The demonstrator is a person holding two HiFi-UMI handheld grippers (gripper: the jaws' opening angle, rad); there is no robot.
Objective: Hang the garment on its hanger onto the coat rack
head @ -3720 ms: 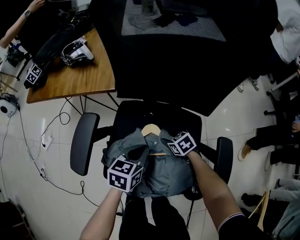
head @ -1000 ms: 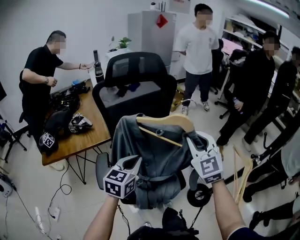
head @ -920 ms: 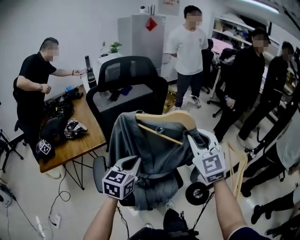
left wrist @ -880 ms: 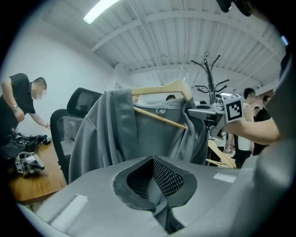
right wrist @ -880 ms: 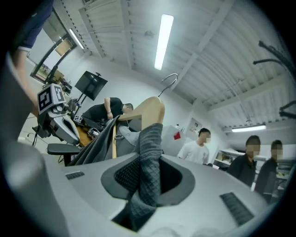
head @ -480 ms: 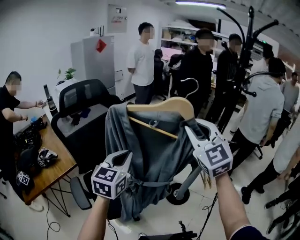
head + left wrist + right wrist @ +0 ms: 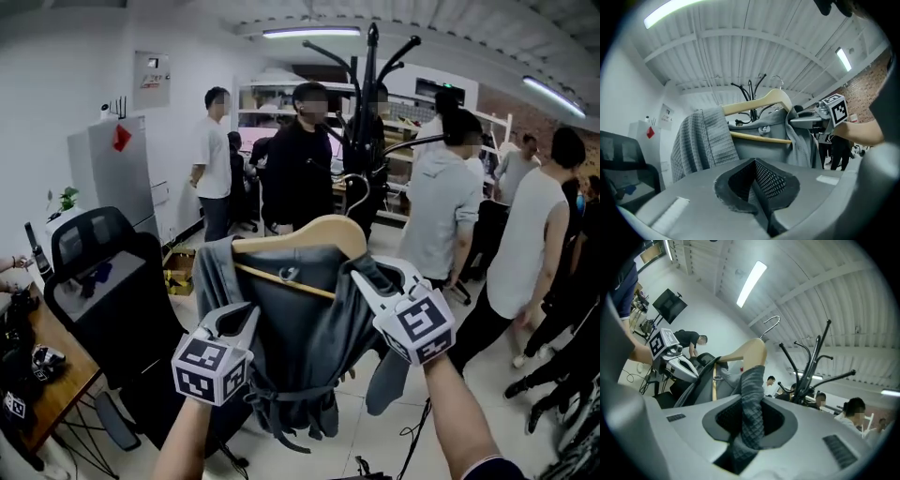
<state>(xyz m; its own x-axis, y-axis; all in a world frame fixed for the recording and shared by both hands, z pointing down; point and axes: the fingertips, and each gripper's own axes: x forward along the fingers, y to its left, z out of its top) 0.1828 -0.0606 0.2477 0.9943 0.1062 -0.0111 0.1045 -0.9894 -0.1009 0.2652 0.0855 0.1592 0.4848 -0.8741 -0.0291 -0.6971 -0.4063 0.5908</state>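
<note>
A grey garment (image 7: 300, 328) hangs on a wooden hanger (image 7: 309, 234), held up in front of me, with its metal hook (image 7: 352, 192) pointing up. My left gripper (image 7: 244, 321) is shut on the fabric low on the garment's left side, and thin cloth shows between the pads (image 7: 757, 185). My right gripper (image 7: 364, 274) is shut on the garment at the hanger's right shoulder; waffle fabric runs between its jaws (image 7: 749, 427). The black coat rack (image 7: 370, 112) stands just behind the hook, its curved arms spreading above. The hook (image 7: 771, 322) is still clear of the rack (image 7: 811, 366).
Several people stand around and behind the rack, the nearest a person in white (image 7: 530, 244) at the right. A black office chair (image 7: 94, 272) is at the lower left, with a wooden desk (image 7: 42, 389) beside it and a grey cabinet (image 7: 108, 173) by the wall.
The garment and hanger have come up off the chair seat and moved across the room. My view has swung up and right, bringing the coat rack behind the hook.
</note>
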